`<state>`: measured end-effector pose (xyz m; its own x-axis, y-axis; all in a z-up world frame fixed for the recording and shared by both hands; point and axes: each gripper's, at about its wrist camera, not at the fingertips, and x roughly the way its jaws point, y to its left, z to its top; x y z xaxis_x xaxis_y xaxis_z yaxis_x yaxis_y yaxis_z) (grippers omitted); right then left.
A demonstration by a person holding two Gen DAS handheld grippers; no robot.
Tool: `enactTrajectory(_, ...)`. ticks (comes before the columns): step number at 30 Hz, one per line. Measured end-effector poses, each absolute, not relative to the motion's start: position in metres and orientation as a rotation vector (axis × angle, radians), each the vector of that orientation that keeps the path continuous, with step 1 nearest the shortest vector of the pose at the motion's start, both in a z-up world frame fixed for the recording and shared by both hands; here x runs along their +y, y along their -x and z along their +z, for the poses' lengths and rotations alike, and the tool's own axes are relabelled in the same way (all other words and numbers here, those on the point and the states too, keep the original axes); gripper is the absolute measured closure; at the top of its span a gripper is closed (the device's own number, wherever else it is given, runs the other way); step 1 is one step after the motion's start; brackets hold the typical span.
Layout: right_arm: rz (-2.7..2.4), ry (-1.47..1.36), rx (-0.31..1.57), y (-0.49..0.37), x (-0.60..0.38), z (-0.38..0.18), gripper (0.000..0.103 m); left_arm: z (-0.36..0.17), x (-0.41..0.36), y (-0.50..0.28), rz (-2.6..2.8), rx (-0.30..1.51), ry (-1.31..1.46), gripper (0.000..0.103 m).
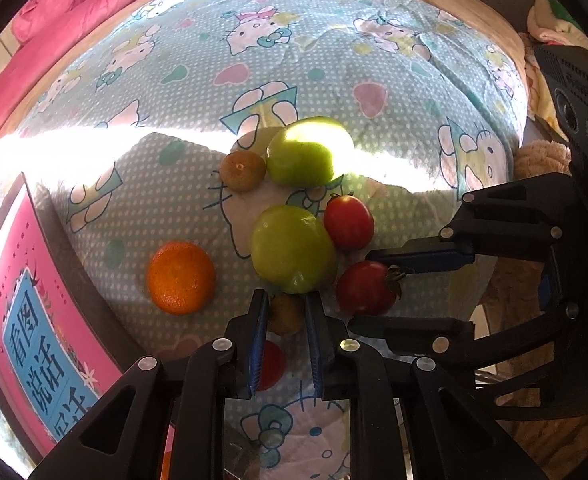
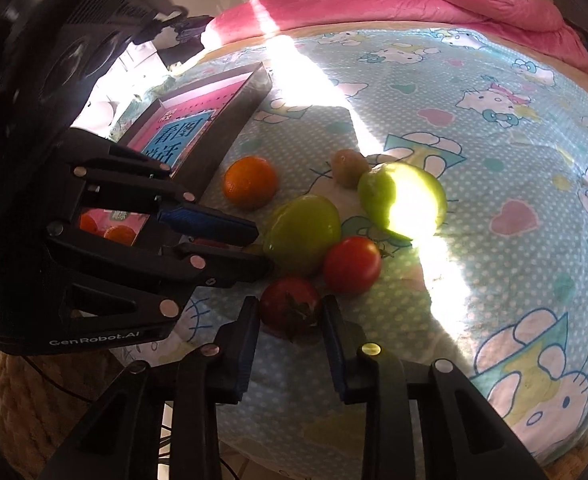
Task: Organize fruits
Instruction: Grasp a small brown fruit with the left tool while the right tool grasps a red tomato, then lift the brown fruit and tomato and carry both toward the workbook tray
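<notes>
Fruits lie on a Hello Kitty sheet (image 1: 334,60): two green apples (image 1: 293,249) (image 1: 308,151), an orange (image 1: 181,277), two red tomatoes (image 1: 349,222) (image 1: 368,288) and a brown fruit (image 1: 242,170). My left gripper (image 1: 287,312) has its fingers around a small brown fruit (image 1: 285,315), touching or nearly so; a red fruit (image 1: 272,364) lies below it. My right gripper (image 2: 290,312) is open with its fingers on either side of the near tomato (image 2: 290,305), not closed on it. It also shows in the left wrist view (image 1: 378,288).
A pink box (image 1: 34,320) with a blue label lies at the left; in the right wrist view (image 2: 198,120) it holds oranges (image 2: 106,228). A pink quilt (image 2: 434,4) lies along the far edge. A bright sunbeam crosses the sheet.
</notes>
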<state>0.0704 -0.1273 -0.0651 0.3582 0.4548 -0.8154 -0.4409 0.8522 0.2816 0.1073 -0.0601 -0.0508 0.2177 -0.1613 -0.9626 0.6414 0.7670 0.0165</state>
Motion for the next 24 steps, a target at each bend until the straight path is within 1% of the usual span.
enactTrajectory(4,0.563,-0.031,1.052,-0.069,-0.134,-0.062,0.071,-0.052,-0.062,-0.106,-0.579,1.233,-0.482,0.084)
enactTrajectory(7,0.545,-0.074,1.046,-0.070,-0.144,-0.059,0.071,-0.057,-0.059,-0.108,-0.564,1.258,-0.490,0.080)
enactTrajectory(11,0.534,-0.138,1.050,-0.071,-0.156,-0.059,0.071,-0.062,-0.061,-0.107,-0.553,1.258,-0.483,0.080)
enactTrajectory(16,0.531,-0.142,1.038,-0.071,-0.158,-0.055,0.071,-0.060,-0.058,-0.109,-0.531,1.254,-0.420,0.080)
enactTrajectory(24,0.537,-0.150,1.005,-0.066,-0.161,-0.048,0.071,-0.043,-0.046,-0.099,-0.519,1.222,-0.300,0.080)
